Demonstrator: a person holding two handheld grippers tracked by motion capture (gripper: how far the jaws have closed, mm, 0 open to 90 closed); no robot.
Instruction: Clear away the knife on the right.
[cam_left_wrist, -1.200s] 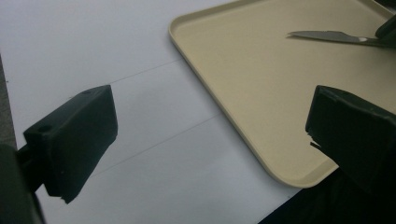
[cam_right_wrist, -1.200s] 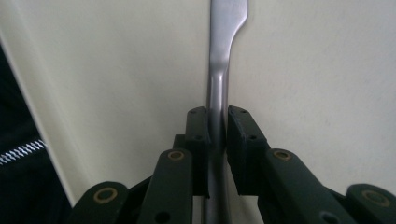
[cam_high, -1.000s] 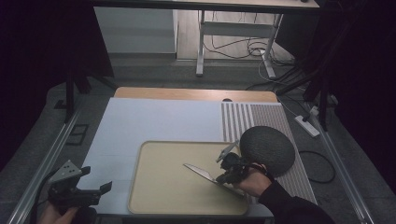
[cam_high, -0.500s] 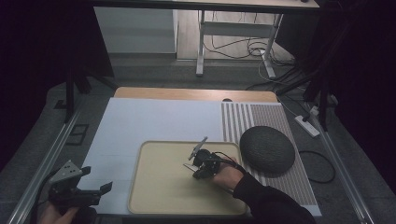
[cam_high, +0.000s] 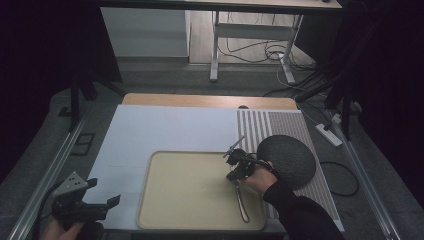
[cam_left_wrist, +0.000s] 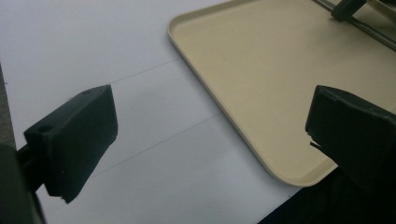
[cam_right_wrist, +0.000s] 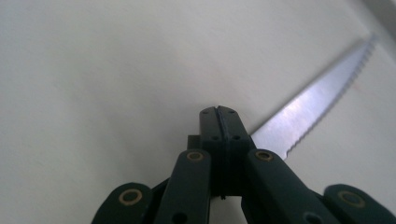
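The right gripper (cam_high: 239, 169), clenched on a serrated knife (cam_right_wrist: 313, 105) at the tray's (cam_high: 165, 210) 3 o'clock, risks it twisting loose; the left gripper (cam_high: 102, 207) hangs released.

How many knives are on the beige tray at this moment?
1. A serrated knife lies near the right edge of the beige tray, with the right gripper closed at one end of it. Nothing seems hidden.
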